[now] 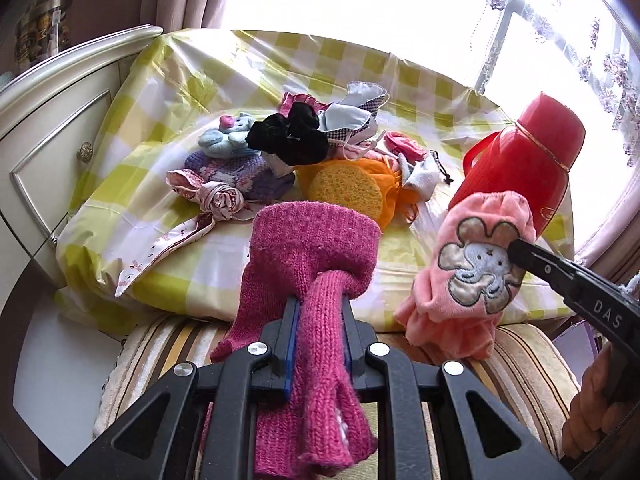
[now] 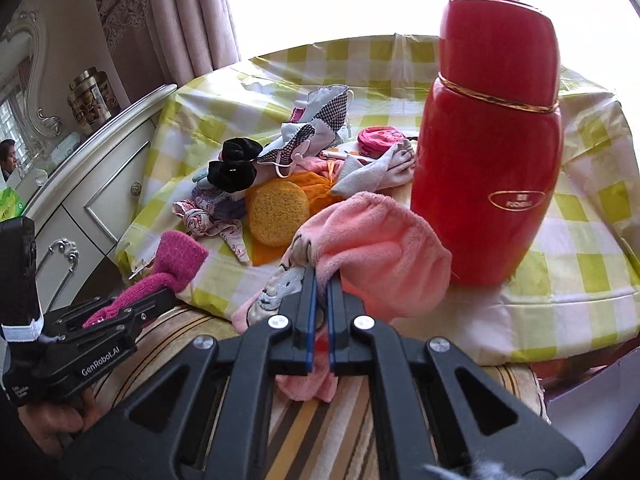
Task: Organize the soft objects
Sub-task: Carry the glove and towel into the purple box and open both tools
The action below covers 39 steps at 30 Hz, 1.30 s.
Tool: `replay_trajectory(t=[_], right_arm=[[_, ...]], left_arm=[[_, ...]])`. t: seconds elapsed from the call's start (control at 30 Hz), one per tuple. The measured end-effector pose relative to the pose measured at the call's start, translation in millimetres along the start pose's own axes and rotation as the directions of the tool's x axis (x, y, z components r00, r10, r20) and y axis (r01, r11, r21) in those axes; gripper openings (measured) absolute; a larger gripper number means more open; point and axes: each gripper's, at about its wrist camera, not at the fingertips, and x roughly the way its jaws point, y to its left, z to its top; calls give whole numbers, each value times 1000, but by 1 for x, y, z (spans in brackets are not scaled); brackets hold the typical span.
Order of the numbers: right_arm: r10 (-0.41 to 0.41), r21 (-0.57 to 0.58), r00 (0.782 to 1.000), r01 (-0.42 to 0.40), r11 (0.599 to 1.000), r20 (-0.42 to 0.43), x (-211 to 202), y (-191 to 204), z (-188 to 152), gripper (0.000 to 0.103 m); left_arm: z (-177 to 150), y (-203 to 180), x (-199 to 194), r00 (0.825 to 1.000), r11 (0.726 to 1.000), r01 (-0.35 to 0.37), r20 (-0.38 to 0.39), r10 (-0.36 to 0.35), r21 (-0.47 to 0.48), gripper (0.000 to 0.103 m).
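Currently your left tongs (image 1: 318, 322) are clamped on a magenta knitted wool glove (image 1: 310, 264), its cuff standing up and its fingers drooping over the striped cushion (image 1: 168, 344). Your right tongs (image 2: 322, 286) are pinched on a pink fleece cloth with an embroidered grey flower (image 2: 372, 248), held over the near edge of the bench covered in yellow-checked plastic (image 1: 224, 264). Only your left view shows the flower patch face-on and the small blue plush toy (image 1: 230, 136). Your right view shows the tall red plastic flask (image 2: 488, 152) close up, just beside the cloth, and the round yellow sponge (image 2: 278, 208) in the pile.
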Motion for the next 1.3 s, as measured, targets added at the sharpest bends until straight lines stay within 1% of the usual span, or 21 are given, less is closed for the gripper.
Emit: replay_trajectory(t=[0.07, 0.2, 0.33, 0.43, 0.53, 0.6, 0.67, 0.77, 0.87, 0.93, 0.97, 1.0, 1.03, 1.07, 1.1, 1.13, 1.17, 1.2, 1.23, 1.27, 1.3], right_arm=[[-11, 17, 1000, 11, 1000, 5, -14, -10, -6, 6], [-45, 70, 999, 43, 997, 19, -44, -34, -17, 6], [-115, 127, 993, 110, 986, 34, -77, -67, -27, 6], [-210, 167, 977, 202, 965, 34, -100, -96, -36, 6], [-329, 208, 944, 321, 924, 7, -122, -127, -49, 6], [-395, 230, 918, 391, 891, -28, -132, -148, -60, 6], [-442, 254, 894, 445, 859, -71, -138, -172, -73, 6], [-483, 282, 866, 500, 819, -131, -144, -200, -93, 6], [-508, 297, 840, 543, 786, -191, -147, -223, -113, 6], [-506, 300, 826, 562, 770, -250, -146, -239, -125, 6], [-500, 304, 818, 572, 762, -285, -145, -248, -133, 6], [-502, 308, 806, 586, 749, -313, -145, -255, -141, 6], [-502, 305, 795, 599, 740, -341, -147, -260, -152, 7], [-493, 294, 786, 604, 740, -373, -144, -265, -161, 7], [-482, 278, 776, 608, 743, -407, -141, -269, -169, 8], [-474, 266, 766, 612, 745, -435, -138, -273, -178, 9], [-465, 258, 757, 614, 746, -458, -136, -276, -187, 10], [-456, 251, 750, 615, 748, -479, -134, -279, -195, 15], [-447, 246, 744, 614, 750, -496, -132, -281, -203, 26], [-442, 244, 739, 616, 749, -508, -131, -284, -210, 33], [-443, 241, 735, 619, 747, -513, -130, -285, -216, 49]], left_arm=[[1, -10, -5, 1000, 1000, 27, 10, -27, 11, 18], [2, -40, -10, 996, 994, 82, 16, -84, 74, 18], [3, -76, -15, 986, 977, 161, 12, -164, 137, 18], [4, -107, -19, 973, 954, 226, 4, -231, 198, 18], [4, -142, -21, 952, 918, 300, -22, -305, 259, 18], [3, -166, -20, 933, 888, 355, -51, -356, 293, 18], [0, -192, -18, 909, 850, 415, -99, -406, 326, 18], [-7, -227, -11, 862, 792, 506, -183, -472, 342, 18], [-17, -261, -5, 828, 740, 561, -257, -498, 372, 18], [-26, -283, -1, 797, 697, 603, -321, -511, 388, 18], [-32, -295, 1, 780, 675, 625, -361, -512, 393, 22], [-37, -305, 7, 759, 653, 648, -405, -510, 392, 31], [-41, -316, 13, 743, 637, 664, -445, -500, 392, 39], [-47, -326, 19, 734, 625, 671, -481, -480, 399, 57], [-51, -336, 27, 730, 612, 672, -513, -452, 418, 68], [-56, -347, 36, 734, 599, 663, -545, -406, 448, 70], [-61, -357, 48, 732, 587, 657, -586, -347, 473, 70], [-68, -366, 57, 720, 572, 659, -628, -294, 488, 70], [-73, -375, 69, 698, 552, 672, -671, -251, 493, 70], [-77, -383, 80, 666, 531, 694, -714, -216, 487, 70], [-82, -391, 89, 636, 519, 711, -750, -183, 475, 70]])
